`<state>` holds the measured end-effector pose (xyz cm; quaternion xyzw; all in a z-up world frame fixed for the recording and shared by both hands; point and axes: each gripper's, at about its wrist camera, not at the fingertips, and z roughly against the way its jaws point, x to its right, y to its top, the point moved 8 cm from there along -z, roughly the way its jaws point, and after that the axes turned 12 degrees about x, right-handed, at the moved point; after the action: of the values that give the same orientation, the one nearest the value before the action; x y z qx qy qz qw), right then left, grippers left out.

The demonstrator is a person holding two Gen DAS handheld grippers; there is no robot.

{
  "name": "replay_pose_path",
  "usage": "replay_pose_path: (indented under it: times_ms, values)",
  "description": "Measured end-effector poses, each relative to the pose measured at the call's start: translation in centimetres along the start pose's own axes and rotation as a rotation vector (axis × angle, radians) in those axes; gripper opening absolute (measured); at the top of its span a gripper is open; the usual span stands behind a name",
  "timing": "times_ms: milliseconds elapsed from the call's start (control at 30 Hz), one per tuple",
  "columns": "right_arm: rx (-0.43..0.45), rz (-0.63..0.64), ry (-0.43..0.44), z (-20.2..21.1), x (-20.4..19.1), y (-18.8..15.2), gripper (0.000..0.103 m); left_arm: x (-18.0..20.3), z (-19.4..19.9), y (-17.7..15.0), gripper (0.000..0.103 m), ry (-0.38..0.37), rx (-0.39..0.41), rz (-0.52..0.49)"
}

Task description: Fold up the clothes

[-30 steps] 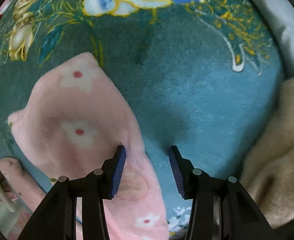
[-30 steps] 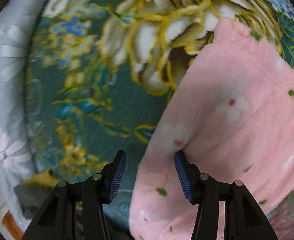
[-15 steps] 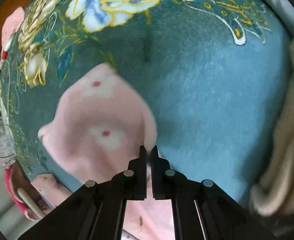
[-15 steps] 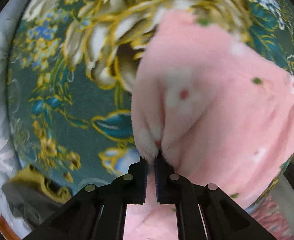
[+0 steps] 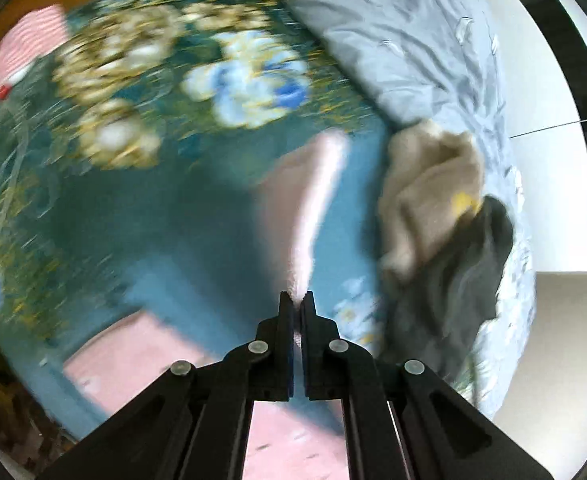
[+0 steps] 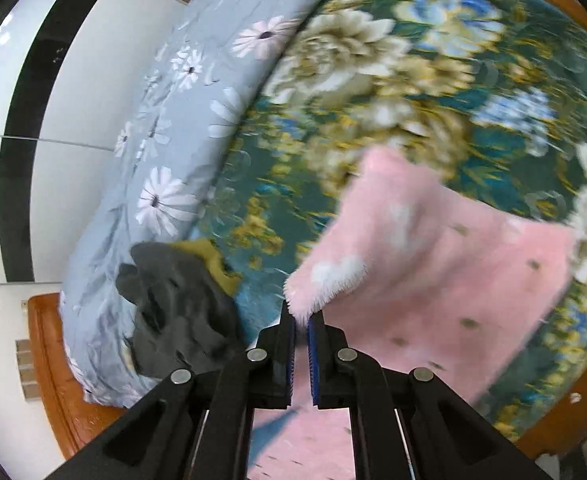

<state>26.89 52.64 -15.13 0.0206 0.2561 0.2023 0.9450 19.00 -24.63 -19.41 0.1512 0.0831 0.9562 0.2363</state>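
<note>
No container shows in either view; everything lies loose on a bed covered by a teal plush blanket (image 6: 493, 168) printed with cream and blue flowers. The task's thing is a pink fleece garment (image 6: 445, 264) with small white flowers and dark dots, fuzzy along its edges. The left tool (image 5: 297, 304) has its two fingers pressed together on a narrow fold of this pink fleece, which rises from the tips as a thin, upright ridge above the blanket; more pink cloth lies below, toward the near edge of the bed, blurred in the left wrist view. The right tool (image 6: 301, 318) is likewise clamped on a fluffy corner of the same garment, with blue pads showing on the inner faces of its fingers (image 6: 289, 344); from that corner the cloth spreads as a broad, lifted sheet over the blanket. Along the far edge of the bed runs a pale blue quilt (image 6: 165, 152) printed with white daisies. Against the quilt sits a heap of other clothes: a beige plush piece (image 5: 429, 200) and a dark grey garment (image 5: 453, 280) touching it, with a bit of yellow cloth between them. A wooden bed frame (image 6: 53, 360) shows past the quilt.
</note>
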Motion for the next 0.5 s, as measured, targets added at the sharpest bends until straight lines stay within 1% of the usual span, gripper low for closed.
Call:
replay_pose_path:
  times_ms: [33,67,100,133,200,267,300,333,400,500]
  values:
    - [-0.028,-0.001,-0.056,-0.6,2.1,-1.2,0.006,-2.1,0.0,-1.2,0.002,0.034,-0.008,0.003]
    - [-0.056,-0.003,-0.112,-1.2,4.1,-2.4,0.006,-3.9,-0.9,-2.1,0.002,0.076,-0.03,0.011]
    - [-0.084,-0.004,-0.168,-1.7,6.2,-3.7,0.006,-6.1,-1.6,-3.5,0.002,0.12,-0.051,0.041]
    - [-0.122,-0.04,-0.228,-2.8,8.6,-5.2,0.006,-8.2,-2.3,-4.8,0.002,0.165,-0.072,0.071]
    - [-0.153,-0.097,-0.29,-3.8,11.6,-6.9,0.006,-11.7,-3.3,-7.1,0.002,0.234,-0.093,0.14]
    - [-0.161,-0.126,-0.322,-4.3,13.0,-7.7,0.006,-13.0,-3.6,-8.0,0.002,0.264,-0.092,0.172]
    - [-0.154,-0.117,-0.325,-4.2,12.9,-7.5,0.006,-12.9,-3.6,-8.2,0.002,0.265,-0.088,0.162]
    - [-0.146,-0.104,-0.325,-4.2,12.7,-7.3,0.006,-12.3,-3.1,-7.8,0.002,0.24,-0.074,0.14]
    - [-0.099,-0.065,-0.317,-3.0,12.2,-5.8,0.006,-10.8,-2.2,-6.9,0.002,0.187,-0.043,0.098]
    - [-0.027,-0.004,-0.303,-1.1,11.4,-3.6,0.006,-8.5,0.8,-5.5,0.002,0.065,0.026,0.059]
